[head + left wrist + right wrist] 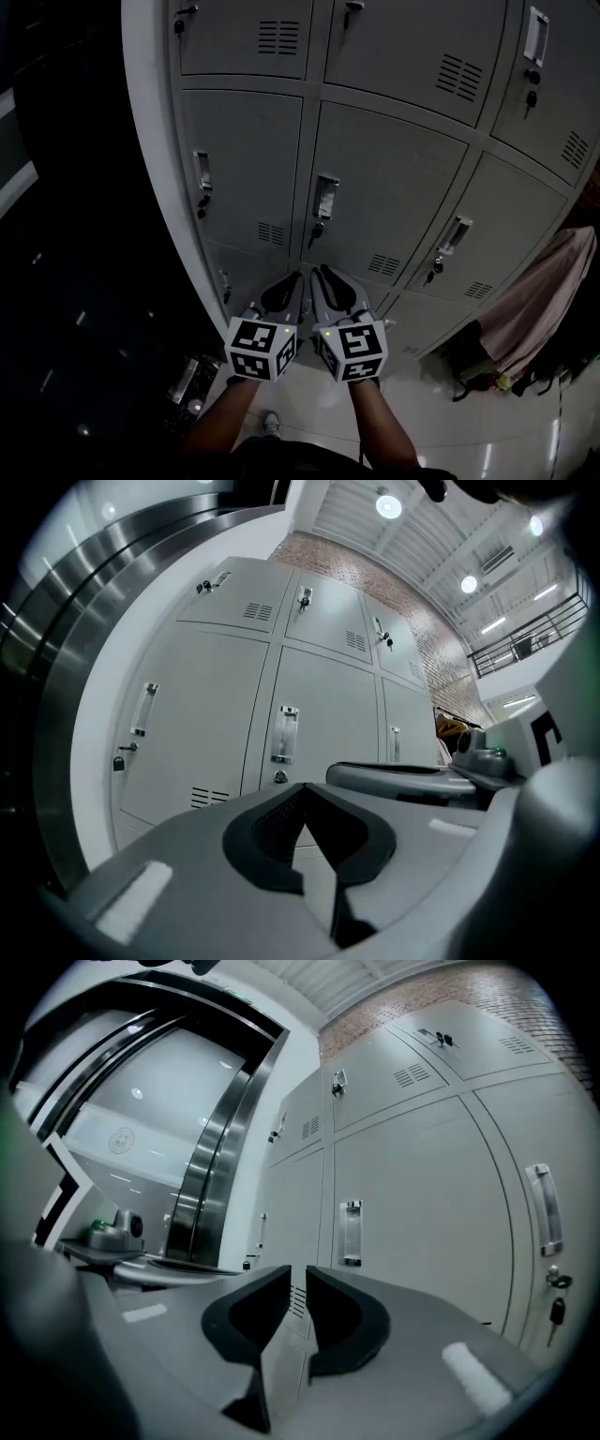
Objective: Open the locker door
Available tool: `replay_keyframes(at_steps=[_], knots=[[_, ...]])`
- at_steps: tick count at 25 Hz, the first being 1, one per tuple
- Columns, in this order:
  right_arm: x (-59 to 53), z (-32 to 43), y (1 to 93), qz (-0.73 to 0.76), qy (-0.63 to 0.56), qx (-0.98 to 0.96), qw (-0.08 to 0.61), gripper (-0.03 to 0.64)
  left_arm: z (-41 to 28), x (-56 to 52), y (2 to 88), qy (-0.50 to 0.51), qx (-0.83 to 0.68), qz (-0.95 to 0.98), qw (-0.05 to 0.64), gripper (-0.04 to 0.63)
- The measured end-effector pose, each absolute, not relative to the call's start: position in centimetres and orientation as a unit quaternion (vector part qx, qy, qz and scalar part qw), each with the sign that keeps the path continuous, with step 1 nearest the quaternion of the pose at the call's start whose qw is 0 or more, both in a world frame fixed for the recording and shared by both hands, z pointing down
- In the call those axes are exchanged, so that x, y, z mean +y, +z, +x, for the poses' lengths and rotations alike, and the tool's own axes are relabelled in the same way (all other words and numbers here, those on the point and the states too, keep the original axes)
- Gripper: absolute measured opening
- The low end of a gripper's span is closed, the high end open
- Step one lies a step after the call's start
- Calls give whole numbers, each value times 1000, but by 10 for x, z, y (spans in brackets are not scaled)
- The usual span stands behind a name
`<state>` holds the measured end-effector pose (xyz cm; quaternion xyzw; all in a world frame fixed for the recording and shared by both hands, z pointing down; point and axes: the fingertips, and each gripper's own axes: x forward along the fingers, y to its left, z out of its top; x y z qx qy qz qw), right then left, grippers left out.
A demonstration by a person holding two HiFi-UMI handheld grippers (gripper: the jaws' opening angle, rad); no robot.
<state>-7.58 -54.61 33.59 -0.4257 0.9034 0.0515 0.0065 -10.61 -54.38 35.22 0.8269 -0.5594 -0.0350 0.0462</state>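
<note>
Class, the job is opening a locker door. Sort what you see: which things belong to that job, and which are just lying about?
Belongs to the job: locker door, its handle, left gripper, right gripper.

Just lying about: pink cloth, dark clutter below it.

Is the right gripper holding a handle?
No, the right gripper is empty, jaws slightly apart, short of the handle.

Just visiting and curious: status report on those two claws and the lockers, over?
Left gripper shut, empty. Right gripper slightly open, empty. Locker door closed, untouched. Nothing in between.
</note>
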Motion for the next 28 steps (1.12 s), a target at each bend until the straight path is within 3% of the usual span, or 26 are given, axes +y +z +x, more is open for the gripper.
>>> replay_keyframes(at_steps=[12, 28], knots=[[-628, -94, 308, -474, 43, 879, 33, 122, -140, -604, 345, -40, -529, 846, 43, 5], [-677, -108, 290, -486, 32, 873, 32, 161, -154, -636, 347, -37, -508, 860, 44, 5]])
